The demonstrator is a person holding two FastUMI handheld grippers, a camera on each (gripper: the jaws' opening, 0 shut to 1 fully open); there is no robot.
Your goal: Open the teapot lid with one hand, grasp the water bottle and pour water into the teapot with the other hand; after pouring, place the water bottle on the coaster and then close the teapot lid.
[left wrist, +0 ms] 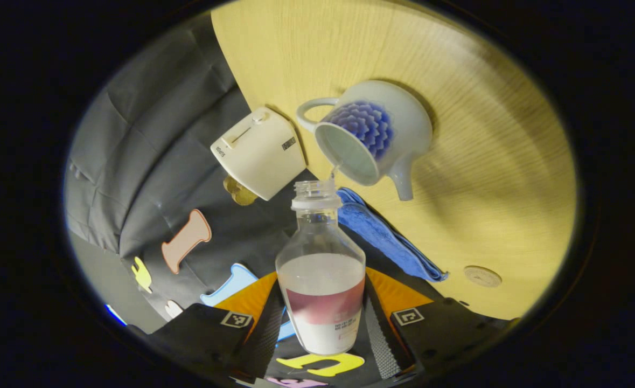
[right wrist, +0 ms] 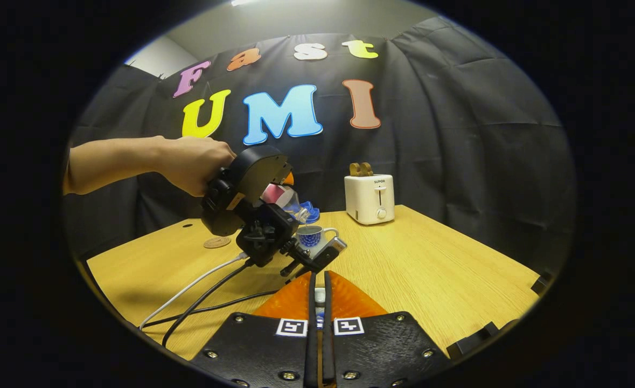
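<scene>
**Asker:** What sits closest to the camera in the left gripper view?

**Describer:** Two fingers of the left gripper (left wrist: 325, 328) at six o'clock, pressed on either side of a clear water bottle (left wrist: 323, 280). Its cap is off and it is about half full. Its open neck points toward twelve o'clock, and a thin stream of water runs from it into the teapot (left wrist: 374, 134).

**Asker:** Where is the teapot?

**Describer:** Just past the bottle's mouth, around one o'clock, on a pale wooden worktop (left wrist: 484, 161). It is white with a blue flower pattern, its opening uncovered, handle toward ten o'clock, spout toward five. A white toaster (left wrist: 260, 151) stands just beside it at eleven o'clock. A folded blue cloth (left wrist: 387, 234) lies between the bottle and the worktop edge, and a round coaster (left wrist: 482, 276) lies bare at four o'clock, well apart from the teapot.

**Asker:** And the right gripper view?

**Describer:** At six o'clock the right gripper (right wrist: 320, 302) has its fingers nearly together on a small white and blue piece; I cannot tell what it is. Beyond, at ten o'clock, a hand (right wrist: 190, 164) holds the left gripper tipped over the teapot. The toaster stands at one o'clock.
</scene>
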